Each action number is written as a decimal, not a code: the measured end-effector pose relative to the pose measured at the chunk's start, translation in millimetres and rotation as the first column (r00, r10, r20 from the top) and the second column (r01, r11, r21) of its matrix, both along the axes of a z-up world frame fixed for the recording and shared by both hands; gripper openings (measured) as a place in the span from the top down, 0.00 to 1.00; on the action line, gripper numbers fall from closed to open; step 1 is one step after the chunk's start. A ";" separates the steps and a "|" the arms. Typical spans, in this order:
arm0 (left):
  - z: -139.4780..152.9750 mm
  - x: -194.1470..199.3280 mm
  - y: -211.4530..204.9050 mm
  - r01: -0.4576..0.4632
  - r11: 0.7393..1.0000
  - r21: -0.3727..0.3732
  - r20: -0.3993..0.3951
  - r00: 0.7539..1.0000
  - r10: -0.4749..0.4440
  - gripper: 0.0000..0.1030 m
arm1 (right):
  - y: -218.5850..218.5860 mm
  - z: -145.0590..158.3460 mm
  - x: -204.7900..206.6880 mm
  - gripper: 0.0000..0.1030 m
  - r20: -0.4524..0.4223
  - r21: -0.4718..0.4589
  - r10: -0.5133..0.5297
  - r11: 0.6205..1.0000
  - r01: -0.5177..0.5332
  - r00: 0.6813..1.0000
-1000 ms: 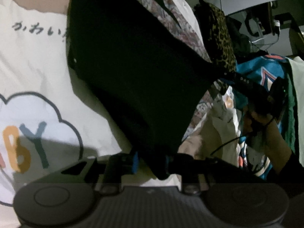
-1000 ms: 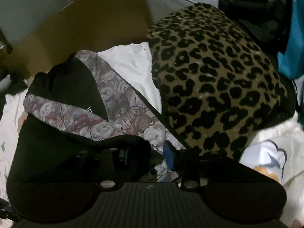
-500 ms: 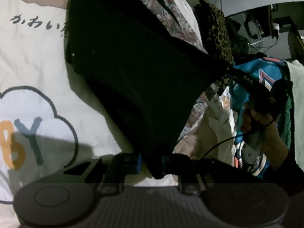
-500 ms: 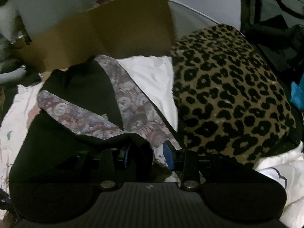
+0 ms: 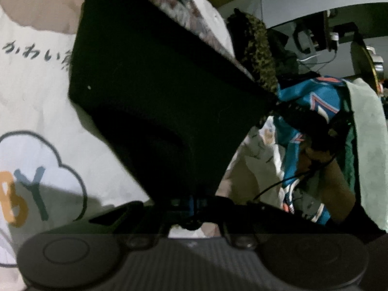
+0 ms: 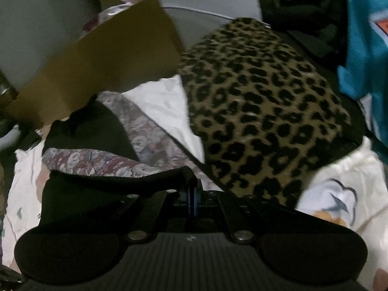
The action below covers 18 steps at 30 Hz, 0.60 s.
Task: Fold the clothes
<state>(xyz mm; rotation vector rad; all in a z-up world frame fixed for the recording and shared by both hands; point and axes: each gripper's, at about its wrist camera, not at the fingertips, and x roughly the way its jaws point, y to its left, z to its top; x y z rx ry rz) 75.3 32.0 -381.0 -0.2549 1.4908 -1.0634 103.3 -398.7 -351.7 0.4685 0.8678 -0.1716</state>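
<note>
A black garment (image 5: pixel 155 92) with a bear-print lining (image 5: pixel 184 17) hangs stretched over a white printed sheet (image 5: pixel 36 101). In the left wrist view my left gripper (image 5: pixel 192 203) is shut on the garment's near corner. Its far right corner is pinched by my right gripper (image 5: pixel 276 104), which a person's hand (image 5: pixel 325 165) holds. The right wrist view shows the right gripper (image 6: pixel 192 195) with blue pads together on the black garment's (image 6: pixel 101 189) folded edge, the bear-print lining (image 6: pixel 143 143) lying beyond it.
A leopard-print cloth (image 6: pixel 262 111) lies heaped to the right of the black garment. Behind stands a cardboard box (image 6: pixel 109 58). A teal jersey (image 5: pixel 305 101) and a pale green cloth (image 5: pixel 368 140) hang at the right. The white sheet (image 6: pixel 339 194) spreads underneath.
Both grippers have closed on the black garment, the left on its near corner, the right on its folded edge. The garment is now pulled taut and slightly raised between them.
</note>
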 end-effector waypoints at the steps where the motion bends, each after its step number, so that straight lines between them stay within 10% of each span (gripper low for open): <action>1: 0.4 0.4 -1.6 0.002 1.000 -0.006 0.001 1.000 -0.002 0.98 | -3.0 -2.5 -1.5 1.00 -0.014 0.008 -0.016 1.000 0.016 1.000; 18: -38.1 -6.7 -12.0 0.063 0.990 0.125 0.002 0.998 -0.064 0.99 | -19.4 -37.0 -9.7 0.99 -0.118 0.058 -0.109 0.992 0.116 0.987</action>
